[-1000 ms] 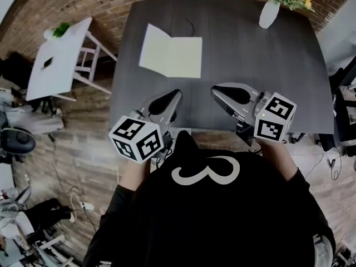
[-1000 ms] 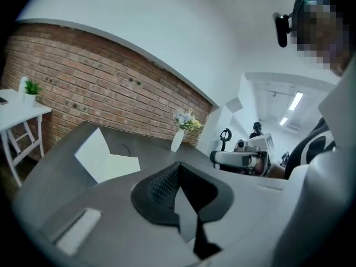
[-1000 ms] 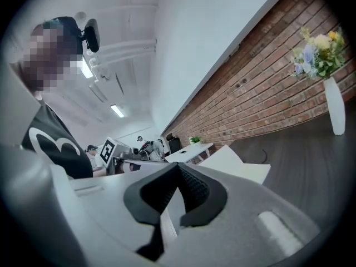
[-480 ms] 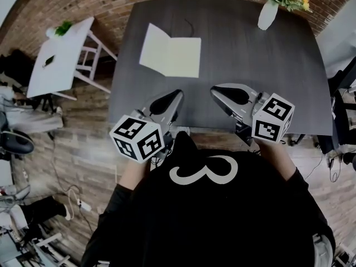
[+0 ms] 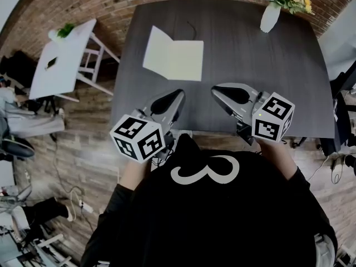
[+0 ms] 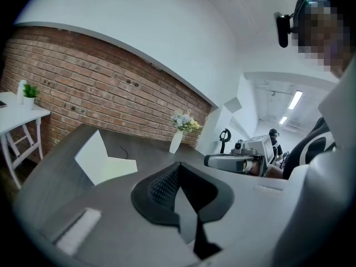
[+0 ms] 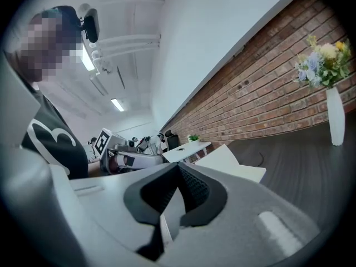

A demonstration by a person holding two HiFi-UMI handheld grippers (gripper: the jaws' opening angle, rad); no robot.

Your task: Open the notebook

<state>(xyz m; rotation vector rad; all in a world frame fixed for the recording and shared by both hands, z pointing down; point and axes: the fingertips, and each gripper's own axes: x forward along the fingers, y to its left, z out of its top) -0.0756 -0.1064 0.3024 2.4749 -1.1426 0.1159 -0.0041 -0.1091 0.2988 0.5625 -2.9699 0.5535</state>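
The notebook (image 5: 173, 54) lies open on the dark table (image 5: 289, 77), pale blank pages up, its left leaf raised at an angle. It also shows in the left gripper view as the notebook (image 6: 103, 160) and in the right gripper view as the notebook (image 7: 231, 163). My left gripper (image 5: 177, 95) hovers at the table's near edge, shut and empty, well short of the book. My right gripper (image 5: 216, 90) is beside it, also shut with nothing held. Seen from their own cameras, the left gripper (image 6: 177, 168) and right gripper (image 7: 179, 168) both have their jaws together.
A white vase of flowers (image 5: 271, 13) stands at the table's far right corner. A thin black cord (image 5: 190, 24) lies behind the notebook. A white side table (image 5: 61, 60) with a small plant stands to the left on the wooden floor.
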